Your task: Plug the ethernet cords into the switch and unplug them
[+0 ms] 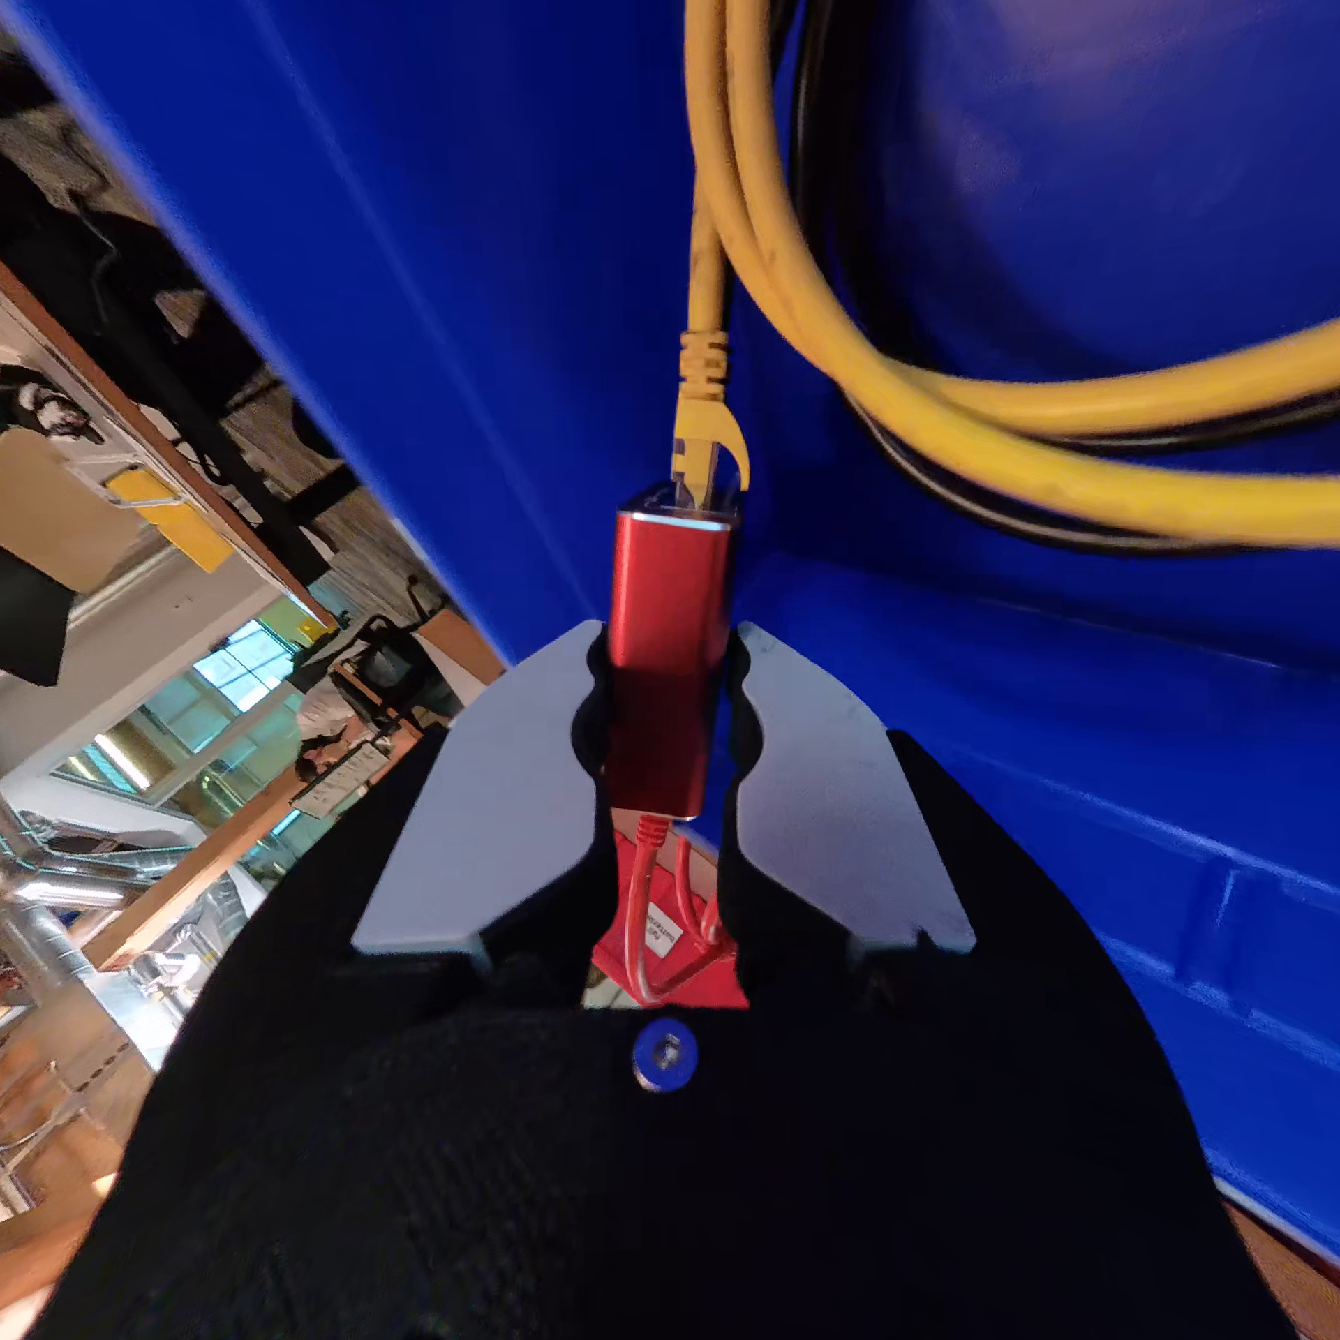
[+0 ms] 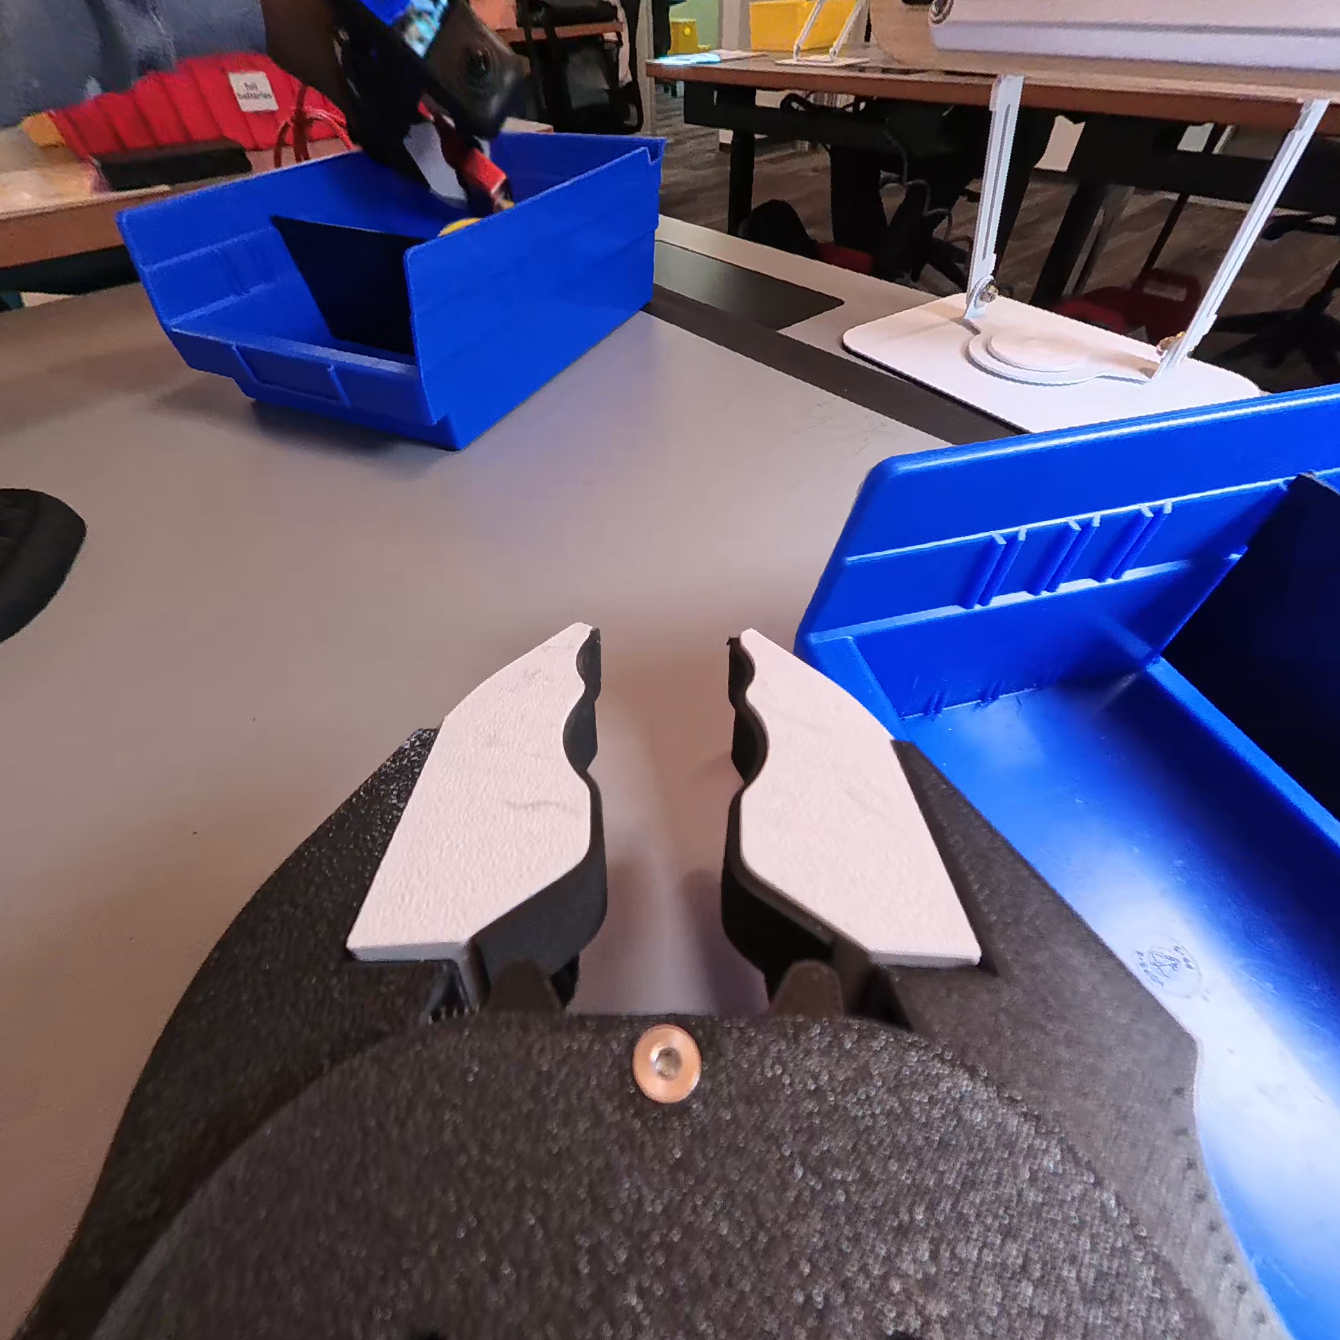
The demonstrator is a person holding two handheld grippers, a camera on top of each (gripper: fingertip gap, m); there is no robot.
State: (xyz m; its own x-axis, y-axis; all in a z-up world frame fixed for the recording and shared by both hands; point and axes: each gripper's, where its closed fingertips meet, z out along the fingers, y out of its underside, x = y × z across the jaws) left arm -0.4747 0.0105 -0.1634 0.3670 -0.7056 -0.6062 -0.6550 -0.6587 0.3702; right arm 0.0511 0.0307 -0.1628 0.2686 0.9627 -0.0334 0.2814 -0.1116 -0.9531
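A grey table (image 2: pixel 449 551) in an open workroom carries two blue bins, with brown desks, chair legs and a white stand (image 2: pixel 1044 355) behind it. The far blue bin (image 2: pixel 507 290) sits well across the table from the right gripper (image 2: pixel 663 642), whose grey-faced fingers hover low over bare tabletop with a clear gap between them and nothing in it; the near blue bin (image 2: pixel 1015 652) lies just beside that gripper's right finger and runs off the frame edge, so its contents cannot be seen. In the right wrist view the left gripper (image 2: pixel 464 174) shows only as a dark, blurred shape tipped down into the far bin, with a red flash at its tip — too small there to read. The left wrist view fills that in: the left gripper's fingers (image 1: pixel 671 652) are closed on the sides of a red adapter (image 1: pixel 671 623), a small metal block whose port end points into the bin (image 1: pixel 1015 689). A yellow ethernet cord (image 1: pixel 707 254) has its plug (image 1: pixel 703 453) seated in that port, latch side showing. More yellow cable (image 1: pixel 1015 435) loops along the bin wall with a black cable (image 1: pixel 943 482) partly hidden behind it; both leave the frame. The adapter's thin red lead (image 1: pixel 642 921) drops behind the fingers, its end out of sight.
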